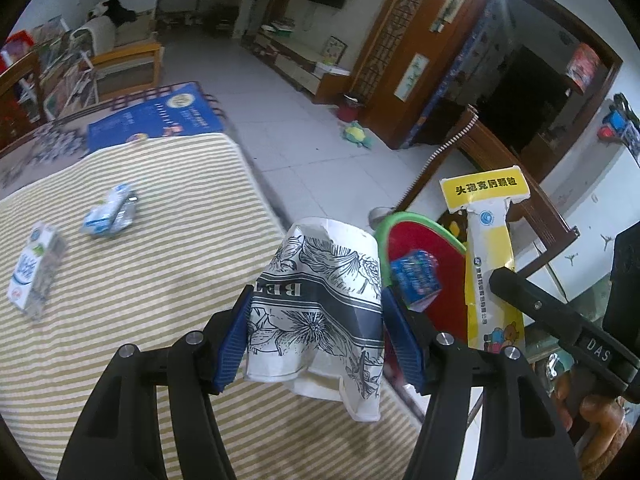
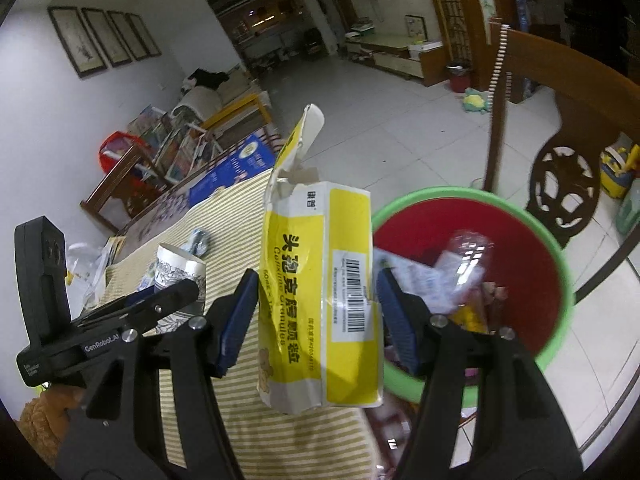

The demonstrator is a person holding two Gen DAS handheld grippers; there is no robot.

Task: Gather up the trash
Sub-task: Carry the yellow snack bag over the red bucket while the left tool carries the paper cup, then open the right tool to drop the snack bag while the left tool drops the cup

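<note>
While crushed and dented, paper cup [image 1: 316,304] printed with black flowers and a dark band, rim torn, pinched between the blue pads of the left gripper [image 1: 316,332], jaws pressed against its sides, held above the edge of the striped cloth [image 1: 160,264] on the counter. Beside it, yellow medicine box [image 2: 320,300], top flap ripped open, barcode label on one side, clamped upright in the right gripper [image 2: 316,316], jaws squeezing both flanks, just beside the bin. Red bin [image 2: 560,264] with green rim below and to the right, holding wrappers and a small blue carton [image 1: 416,280]. Farther back on the cloth, two flattened milk cartons [image 1: 34,268], white and blue, lying apart. Beyond, tiled floor [image 1: 280,92] and wooden chair [image 2: 560,152].
</note>
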